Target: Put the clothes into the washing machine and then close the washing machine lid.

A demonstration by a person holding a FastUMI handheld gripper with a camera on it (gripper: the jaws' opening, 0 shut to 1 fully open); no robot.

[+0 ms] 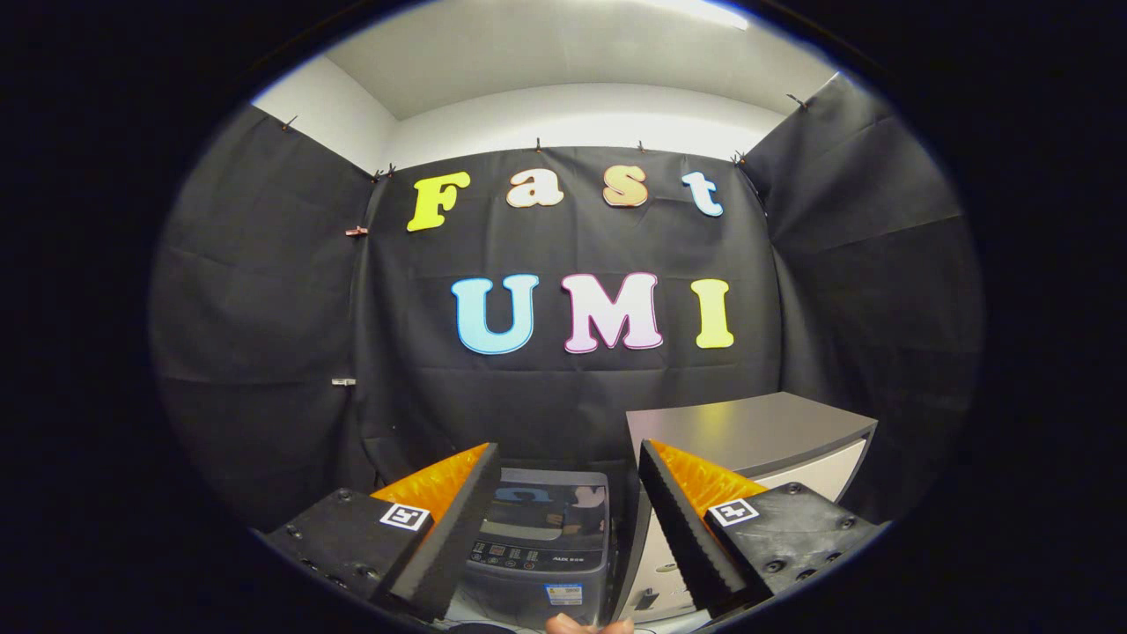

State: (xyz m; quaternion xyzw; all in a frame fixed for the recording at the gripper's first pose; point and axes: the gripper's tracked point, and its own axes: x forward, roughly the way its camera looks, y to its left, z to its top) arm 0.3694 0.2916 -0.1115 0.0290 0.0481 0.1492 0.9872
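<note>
Black cloth [563,387] hangs in creased panels round three sides of the booth, pinned along its top edge with small clips, under a plain white wall and ceiling [563,79]. Beyond the right finger stands a grey-topped cabinet [748,431] with a smooth flat top and a pale front. Just beside it, seen between the fingers, is the small grey washing machine [537,537], boxy, its glossy dark lid down, with a control panel of tiny buttons along the front; the writing on the panel and on a small sticker below is too small to read. The gripper [568,462] hangs wide open with nothing held, its ridged fingers [453,528] each carrying a square marker.
</note>
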